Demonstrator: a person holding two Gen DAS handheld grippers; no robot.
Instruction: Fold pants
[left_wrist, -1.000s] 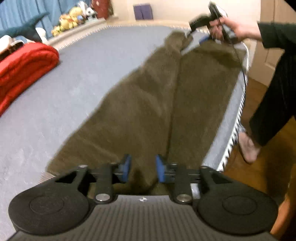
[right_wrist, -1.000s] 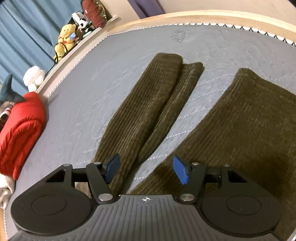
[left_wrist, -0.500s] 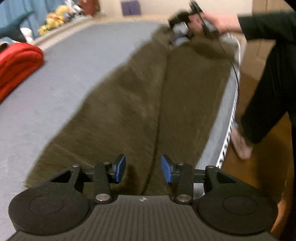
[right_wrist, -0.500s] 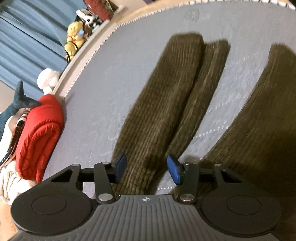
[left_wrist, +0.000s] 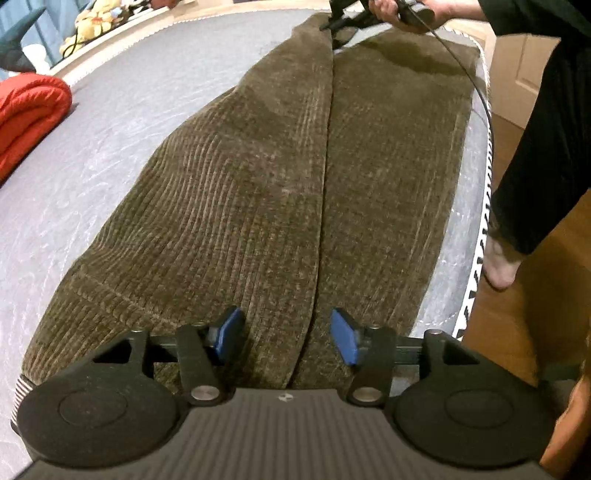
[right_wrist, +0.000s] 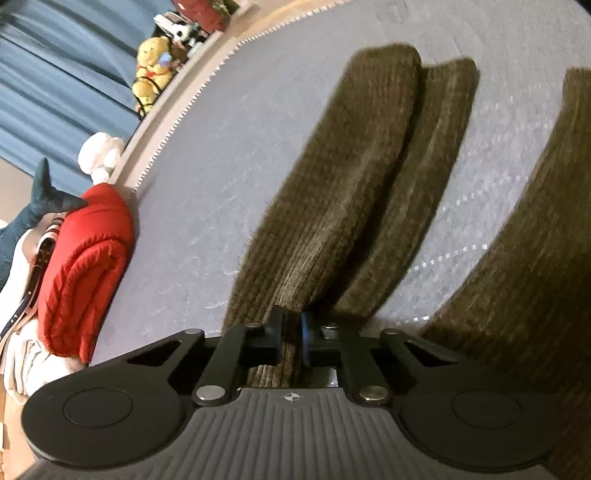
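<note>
Pants (left_wrist: 258, 184) lie flat on the bed (left_wrist: 129, 110), right gripper (right_wrist: 291, 341) just clamping a leg edge, left gripper (left_wrist: 286, 336) widening above the fabric, needing to bite before the fold-over lift.

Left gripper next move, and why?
Probably lower the left gripper and close it on the pants: its jaws, just opening, straddle the leg seam without touching the cloth, while the right gripper has just closed on the far end.
</note>
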